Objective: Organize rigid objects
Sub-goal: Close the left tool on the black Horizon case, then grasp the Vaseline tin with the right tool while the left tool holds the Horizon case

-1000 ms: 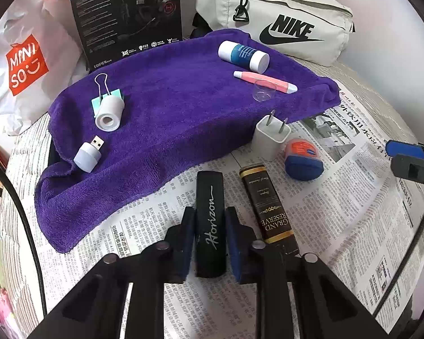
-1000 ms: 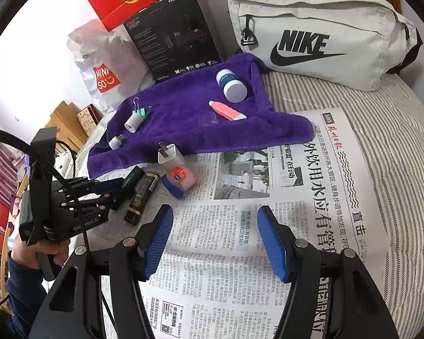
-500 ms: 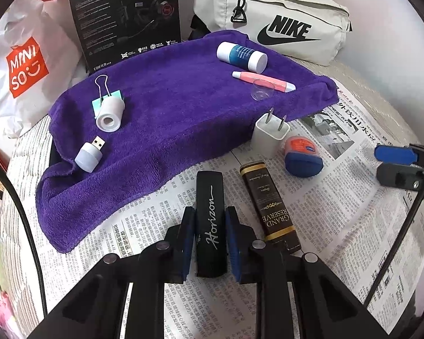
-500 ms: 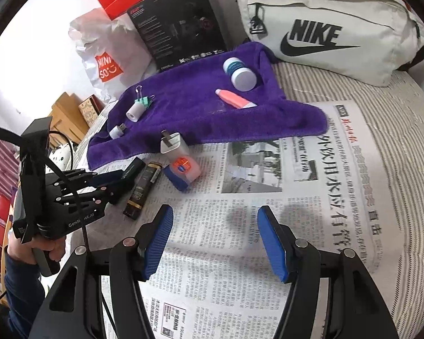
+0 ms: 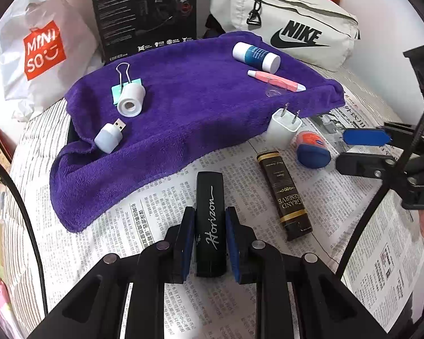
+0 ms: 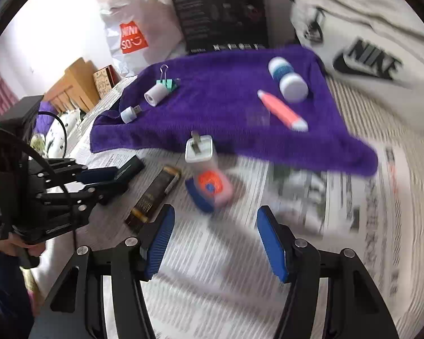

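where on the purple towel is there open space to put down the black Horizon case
The towel's middle is bare, between the white roll with the USB plug on its left and the blue-label bottle and pink pen on its right. The near right edge by the charger is crowded.

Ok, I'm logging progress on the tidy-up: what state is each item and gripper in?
left gripper: shut on the black case
black case: gripped, on newspaper
right gripper: open, empty
charger plug: prongs up
binder clip: on the towel
pink pen: capped, on the towel
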A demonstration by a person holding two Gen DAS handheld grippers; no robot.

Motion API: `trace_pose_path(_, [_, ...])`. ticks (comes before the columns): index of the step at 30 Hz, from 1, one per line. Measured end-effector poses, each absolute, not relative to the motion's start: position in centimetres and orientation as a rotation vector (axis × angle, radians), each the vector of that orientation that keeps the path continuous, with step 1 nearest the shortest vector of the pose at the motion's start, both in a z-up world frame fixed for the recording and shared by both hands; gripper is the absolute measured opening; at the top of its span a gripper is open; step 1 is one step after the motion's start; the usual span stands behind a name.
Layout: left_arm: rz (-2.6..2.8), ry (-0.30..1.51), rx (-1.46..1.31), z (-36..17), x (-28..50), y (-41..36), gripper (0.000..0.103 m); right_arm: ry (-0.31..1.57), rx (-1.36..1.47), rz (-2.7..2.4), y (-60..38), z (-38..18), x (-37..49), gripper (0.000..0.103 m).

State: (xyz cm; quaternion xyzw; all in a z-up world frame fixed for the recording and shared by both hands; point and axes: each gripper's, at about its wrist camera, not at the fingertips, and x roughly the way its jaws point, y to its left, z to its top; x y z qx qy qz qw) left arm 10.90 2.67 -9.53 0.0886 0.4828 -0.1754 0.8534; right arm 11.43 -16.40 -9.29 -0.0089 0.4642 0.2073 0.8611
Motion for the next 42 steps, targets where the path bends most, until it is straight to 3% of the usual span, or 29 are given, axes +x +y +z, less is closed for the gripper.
trace_pose_path(18, [-0.393, 1.009, 0.138, -9.5, 11.1, 3.3, 0.021, 0.967, -0.186, 0.481, -14.4, -11.0, 13.9, 0.052])
trace_pose_path(22, [-0.393, 1.008, 0.136, -9.5, 11.1, 3.4, 0.021, 0.961, -0.211, 0.481, -13.8, -11.0, 14.0, 0.037])
trace_pose_path(42, [-0.375, 1.000, 0.164, -9.5, 11.0, 3.0, 0.021, 0.990, -0.205, 0.421, -14.5, -11.1, 12.7, 0.037])
